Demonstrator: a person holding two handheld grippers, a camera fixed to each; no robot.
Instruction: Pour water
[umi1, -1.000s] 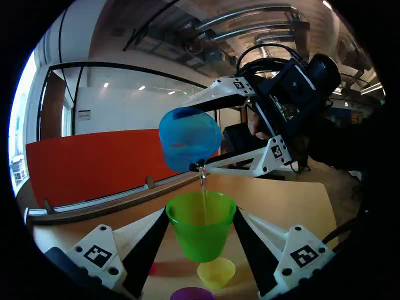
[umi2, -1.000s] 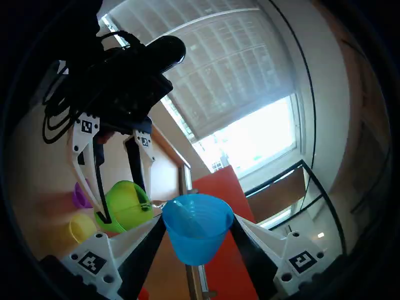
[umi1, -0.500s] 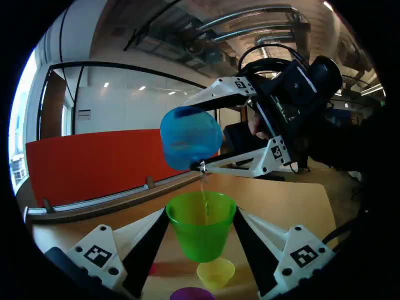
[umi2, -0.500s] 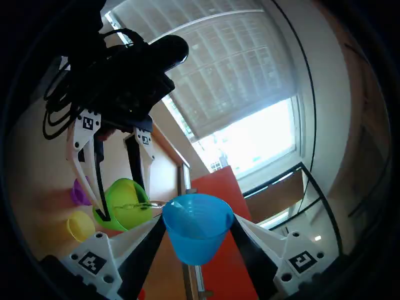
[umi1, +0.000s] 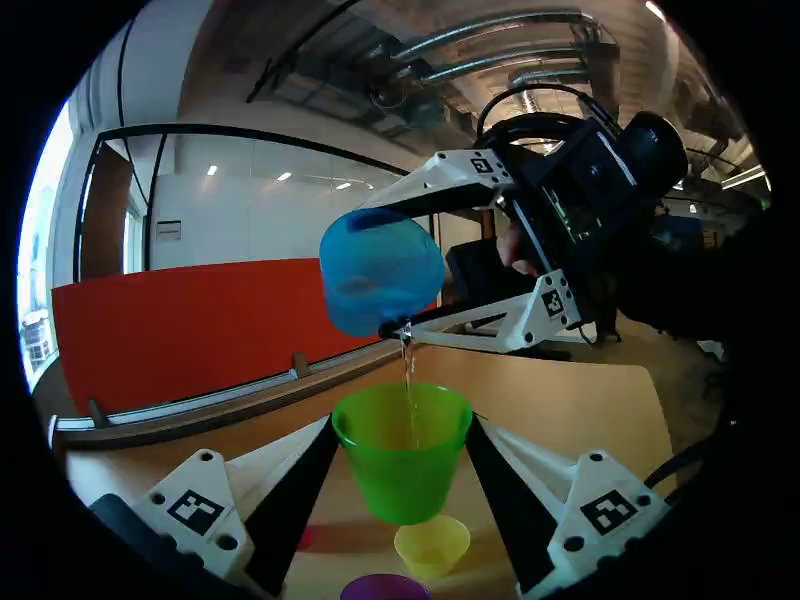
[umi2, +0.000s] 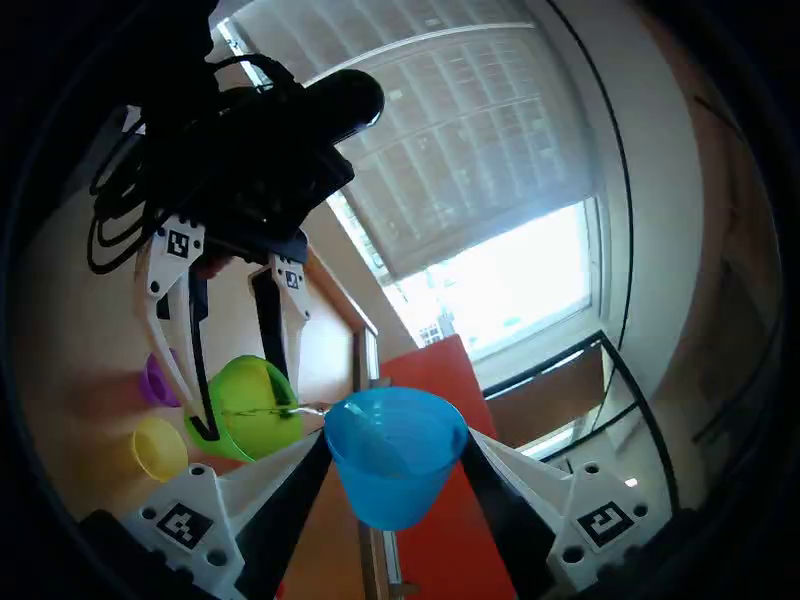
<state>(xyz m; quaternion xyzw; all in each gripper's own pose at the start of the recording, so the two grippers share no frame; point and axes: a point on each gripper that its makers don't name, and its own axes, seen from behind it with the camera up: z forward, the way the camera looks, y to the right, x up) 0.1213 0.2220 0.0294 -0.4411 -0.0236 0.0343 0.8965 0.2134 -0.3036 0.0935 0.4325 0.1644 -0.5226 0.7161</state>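
Left gripper (umi1: 403, 430), in the left gripper view, clamped an upright green cup (umi1: 400, 482) between both fingers above the wooden table (umi1: 570, 400), while the right gripper (umi1: 398, 278) higher up gripped a tilted blue cup (umi1: 368, 262). A thin water stream (umi1: 408, 385) fell from the blue cup's lip into the green cup, and a yellow cup (umi1: 432, 545) and purple cup (umi1: 385, 588) stood on the table below. In the right gripper view, both right fingers pressed on the blue cup, and water ran off its rim toward the green cup at left, with the yellow and purple cups beside it.
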